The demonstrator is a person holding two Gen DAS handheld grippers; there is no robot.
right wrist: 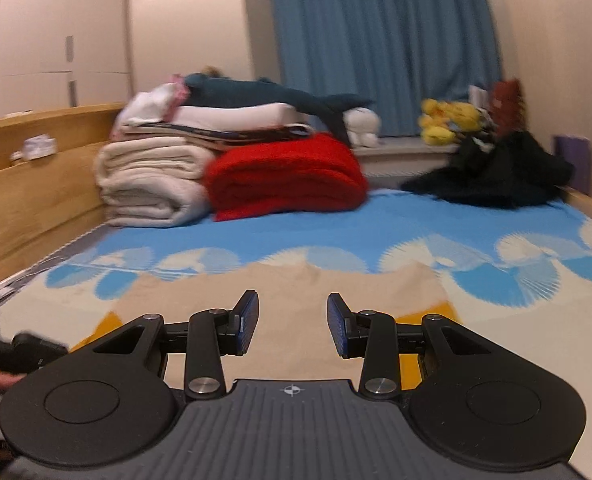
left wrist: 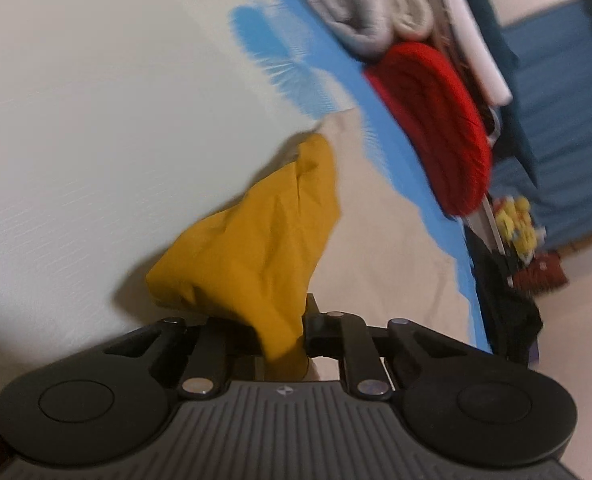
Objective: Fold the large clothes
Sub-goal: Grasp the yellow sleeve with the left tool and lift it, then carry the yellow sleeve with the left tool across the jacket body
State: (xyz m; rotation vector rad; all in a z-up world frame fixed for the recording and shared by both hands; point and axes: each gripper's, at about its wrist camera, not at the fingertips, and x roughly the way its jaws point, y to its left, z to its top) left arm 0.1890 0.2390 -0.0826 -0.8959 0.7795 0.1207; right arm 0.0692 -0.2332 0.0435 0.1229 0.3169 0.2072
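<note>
Lying flat on the bed, the beige garment (right wrist: 296, 320) shows its mustard-yellow sleeves at both sides. One yellow sleeve (left wrist: 255, 240) is bunched and pinched in the left gripper (left wrist: 283, 340), whose jaws are narrow and pressed on the cloth. The right gripper (right wrist: 293, 326) hangs above the beige part with jaws moderately apart and nothing between them. Under the garment is a blue and white bedsheet (right wrist: 376, 224). Further back are a red blanket (right wrist: 287, 172), folded white blankets (right wrist: 151, 184) and a black cloth heap (right wrist: 496, 176).
</note>
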